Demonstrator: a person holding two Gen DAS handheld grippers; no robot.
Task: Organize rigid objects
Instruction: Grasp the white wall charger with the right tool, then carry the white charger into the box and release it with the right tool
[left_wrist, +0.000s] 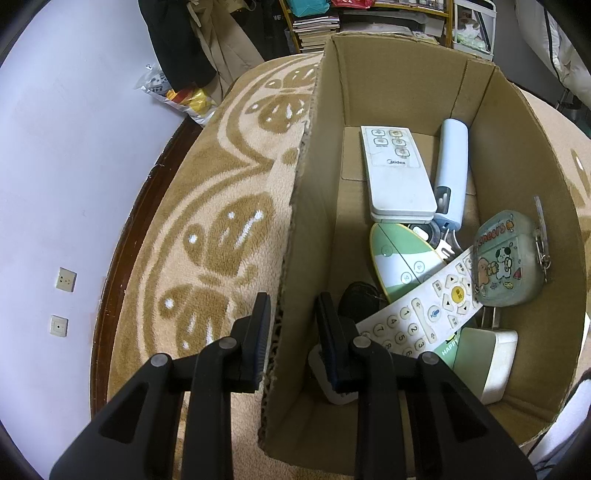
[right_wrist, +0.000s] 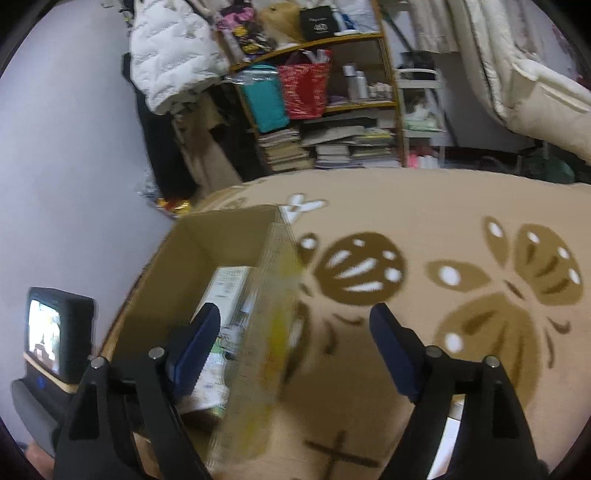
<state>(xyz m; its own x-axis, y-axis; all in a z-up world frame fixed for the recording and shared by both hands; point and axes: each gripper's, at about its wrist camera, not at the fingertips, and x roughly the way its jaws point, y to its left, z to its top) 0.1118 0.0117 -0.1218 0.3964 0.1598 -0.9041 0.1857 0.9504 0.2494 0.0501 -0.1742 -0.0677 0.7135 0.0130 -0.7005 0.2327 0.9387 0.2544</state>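
On the tan patterned blanket (left_wrist: 229, 229) stands an open cardboard box (left_wrist: 406, 92), the largest thing in either view. Its left wall is pinched between the pads of the left gripper (left_wrist: 291, 328), one finger outside the box and one inside. Within the box lie, roughly by size: one white Midea remote (left_wrist: 397, 173) flat near the far end; one long white remote with number keys (left_wrist: 424, 314) lying slantwise across the heap; one green-and-white oval remote (left_wrist: 400, 258) partly under it; one pale blue cylindrical device (left_wrist: 450, 170) against the right wall; one green-and-white boxy item (left_wrist: 484, 362) at the near right corner; one small case printed "cheers" with a key ring (left_wrist: 506, 258); and a dark object (left_wrist: 360, 301), too hidden to name. That makes three remotes and one of each other thing. Seen from the right wrist, the right gripper (right_wrist: 291, 332) is spread wide, and between its fingers, touching neither pad, a blurred clear ruler with yellow inside (right_wrist: 266, 332) leans over the box's right wall.
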